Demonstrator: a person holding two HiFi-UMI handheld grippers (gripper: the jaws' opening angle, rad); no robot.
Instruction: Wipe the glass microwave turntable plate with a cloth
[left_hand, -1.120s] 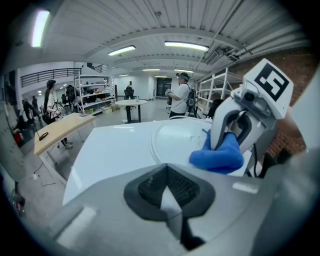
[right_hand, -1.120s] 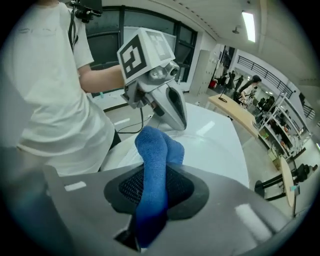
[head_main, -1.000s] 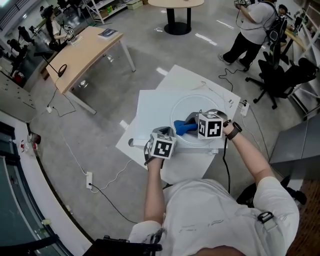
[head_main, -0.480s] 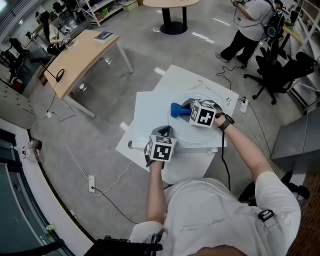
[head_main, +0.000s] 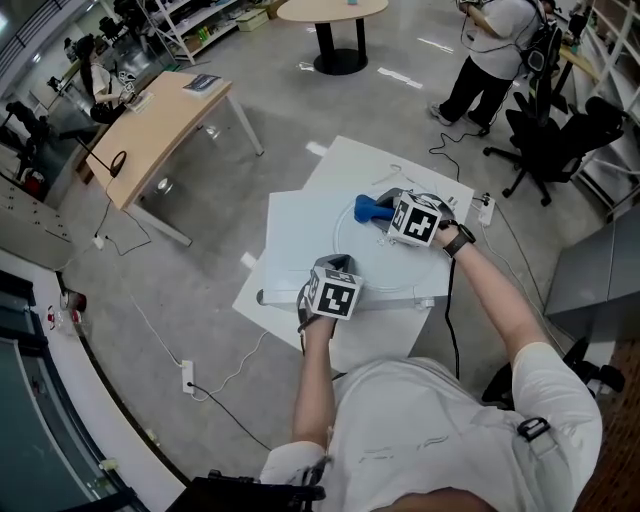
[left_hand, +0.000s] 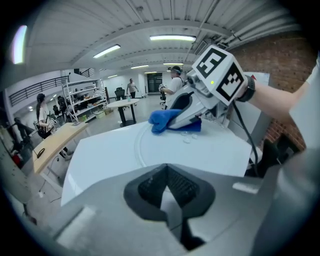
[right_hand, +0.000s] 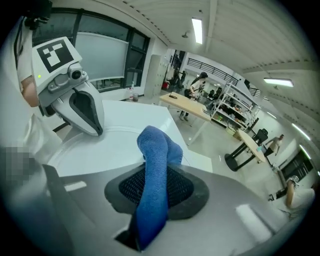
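In the head view, a white desk (head_main: 285, 235) carries the glass plate (head_main: 385, 258), a clear round disc lying flat on it. The left tongs (head_main: 334, 266) sit at the plate's near rim. The right tongs (head_main: 388, 212) reach over its far side. A blue cloth (head_main: 370, 209) pokes out of them and rests on the glass close to the far rim. The two tongs are well apart, with bare plate between them.

In the left gripper view, we look along the left tongs (left_hand: 170, 192). Their dark pads are drawn close, with only a narrow pale strip between them where the plate's (left_hand: 200, 150) near edge runs in. They appear to be clamped on that rim. Across the disc the right tongs (left_hand: 176, 118) press the cloth (left_hand: 161, 120) down onto the glass. The desk (left_hand: 97, 157) spreads white around it.

In the right gripper view, the right tongs (right_hand: 152, 192) are pinching the cloth (right_hand: 156, 150). It stands up in a thick fold between the ribbed pads and bends over onto the plate (right_hand: 102, 152). The left tongs (right_hand: 86, 114) stand at the opposite rim, tips down on the glass. The desk (right_hand: 150, 116) shows beyond.
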